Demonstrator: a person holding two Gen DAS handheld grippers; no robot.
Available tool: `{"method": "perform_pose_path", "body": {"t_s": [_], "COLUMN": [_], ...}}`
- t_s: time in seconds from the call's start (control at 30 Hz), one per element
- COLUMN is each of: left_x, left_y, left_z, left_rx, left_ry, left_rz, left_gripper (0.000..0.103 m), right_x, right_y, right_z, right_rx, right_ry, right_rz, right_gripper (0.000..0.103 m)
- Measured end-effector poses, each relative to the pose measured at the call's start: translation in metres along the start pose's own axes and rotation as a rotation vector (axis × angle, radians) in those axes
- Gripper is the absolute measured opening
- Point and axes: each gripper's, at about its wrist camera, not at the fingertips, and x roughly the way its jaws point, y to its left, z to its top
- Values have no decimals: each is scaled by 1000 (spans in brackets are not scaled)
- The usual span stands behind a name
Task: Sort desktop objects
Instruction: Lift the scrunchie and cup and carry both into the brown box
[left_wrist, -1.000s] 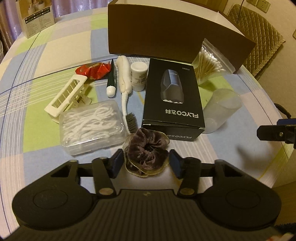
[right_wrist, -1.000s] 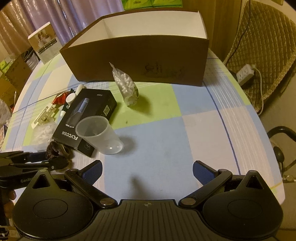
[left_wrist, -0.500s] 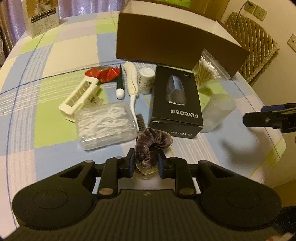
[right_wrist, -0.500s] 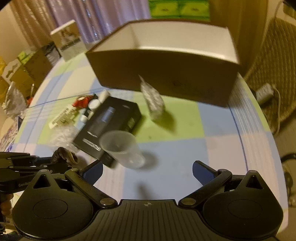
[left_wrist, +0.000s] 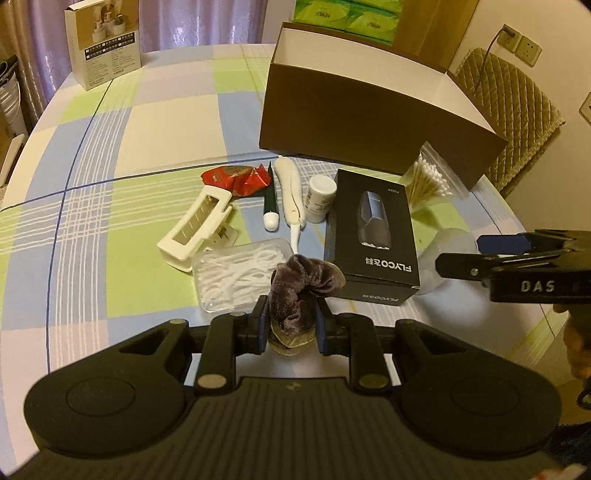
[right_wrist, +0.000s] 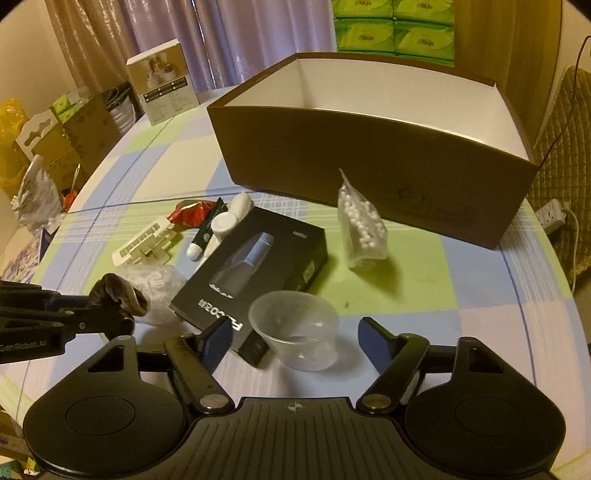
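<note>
Gripping the velvet scrunchie (left_wrist: 295, 291), your left gripper (left_wrist: 290, 325) has its pads clenched on the lower folds, w/ the rest of the fabric bunching up above the tips. It hangs just ahead of and above the fingers, lifted off the tablecloth (left_wrist: 92, 229), over the near edge of the clear floss-pick case (left_wrist: 240, 277). It looks soft, light, squashy — no risk of crushing, but the loose loop can snag or droop, so keep the pinch on the thick gathered part, not a single fold.

Your right gripper (right_wrist: 295, 339) is released, jaws spread wide on either side of the clear plastic cup (right_wrist: 295, 328), which lies on its side w/ the mouth toward you, right between the tips. Neither pad touches it as far as I can tell. That cup is thin and probably slick; I'd judge it'll flex or squirt out if you squeeze the rim hard. Take it across the wall near the mouth, gently.

Beyond the cup, just left of the right tips, sits the black shaver box (right_wrist: 255, 266); farther ahead the cotton-swab bag (right_wrist: 360, 225) stands in front of the big brown box (right_wrist: 369, 162) — likely the drop spot for both items. It's open on top, well ahead of both tongs.
</note>
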Motion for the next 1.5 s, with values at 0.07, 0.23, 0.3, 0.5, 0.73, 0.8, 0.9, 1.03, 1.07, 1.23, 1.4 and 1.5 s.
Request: {"method": "perform_pose_path", "body": {"t_s": [0.07, 0.23, 0.3, 0.5, 0.73, 0.8, 0.9, 1.03, 1.07, 1.23, 1.4, 1.5], "left_x": [0, -1, -1, 1, 5, 5, 6, 6, 6, 4, 2, 0], "left_y": [2, 6, 8, 13, 15, 13, 10, 4, 2, -12, -26, -37], "left_z": [1, 7, 9, 16, 30, 35, 43, 53, 56, 72, 88, 101], "left_rx": [5, 22, 26, 55, 104, 121, 149, 173, 176, 193, 182, 175], "left_ry": [0, -7, -9, -10, -20, -28, -43, -64, -66, -90, -122, -146], "left_rz": [-6, -22, -29, -60, -103, -117, -139, -157, -163, -181, -179, -172], "left_gripper": [20, 20, 20, 20, 20, 20, 20, 20, 20, 20, 20, 20], "right_x": [3, 9, 10, 6, -8, -12, -21, -34, -37, -49, -58, -62], "right_y": [5, 10, 10, 12, 11, 11, 10, 6, 4, -7, -21, -32], "right_z": [0, -1, -1, 1, 12, 16, 20, 26, 28, 42, 61, 75], "right_rx": [-8, 0, 3, 16, 55, 69, 87, 113, 119, 141, 129, 115], "right_ry": [-7, -15, -19, -32, -76, -88, -115, -150, -154, -181, -199, -205], "right_rz": [-13, -52, -72, -106, -154, -164, -173, -172, -170, -144, -111, -93], "right_gripper": [66, 56, 52, 52, 52, 52, 52, 52, 52, 52, 52, 52]}}
